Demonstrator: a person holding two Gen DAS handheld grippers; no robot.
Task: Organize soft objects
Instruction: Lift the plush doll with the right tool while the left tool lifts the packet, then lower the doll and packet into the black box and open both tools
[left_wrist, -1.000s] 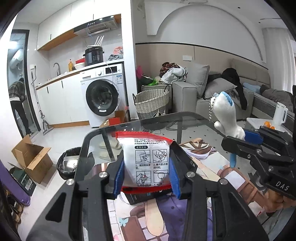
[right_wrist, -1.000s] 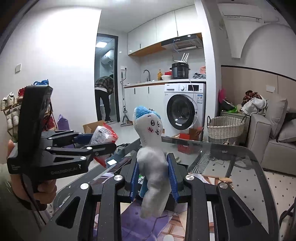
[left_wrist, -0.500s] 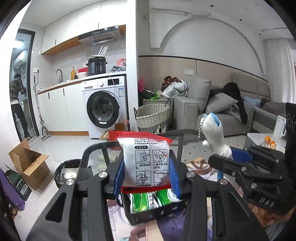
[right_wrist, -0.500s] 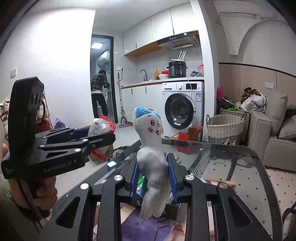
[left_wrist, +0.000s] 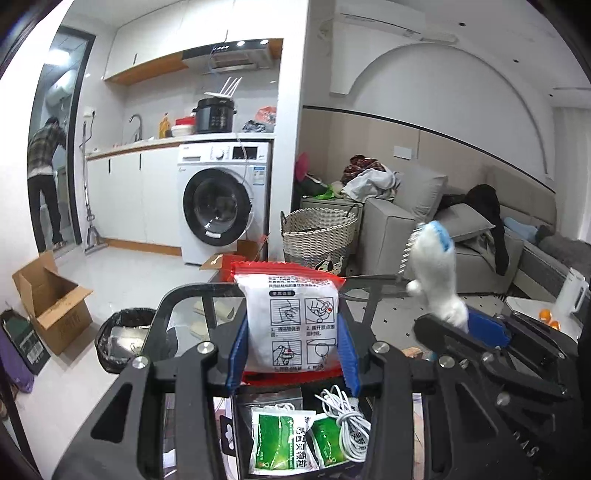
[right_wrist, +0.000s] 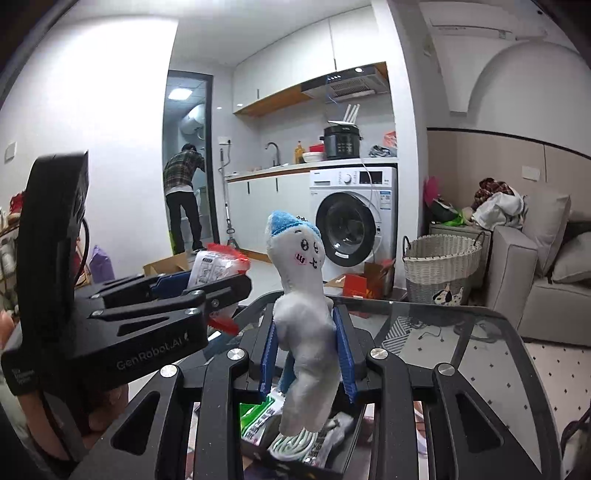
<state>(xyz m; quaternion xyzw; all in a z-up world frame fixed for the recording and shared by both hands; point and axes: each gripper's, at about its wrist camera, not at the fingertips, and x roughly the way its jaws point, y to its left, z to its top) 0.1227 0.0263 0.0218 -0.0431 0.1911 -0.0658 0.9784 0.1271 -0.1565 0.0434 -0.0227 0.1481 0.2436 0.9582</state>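
Transport step: left gripper (left_wrist: 291, 354) jaws clamp a white sachet (left_wrist: 291, 321), right gripper (right_wrist: 308, 354) jaws clamp a plush toy (right_wrist: 304, 325), both above the black tray (left_wrist: 236, 443). Next, probably, lowering each in.

The box (left_wrist: 295, 443) is cut off by the lower edge; the packets' (left_wrist: 280, 439) print is too small to read. The toy (right_wrist: 306, 332) hides the cable (right_wrist: 295, 443) partly.
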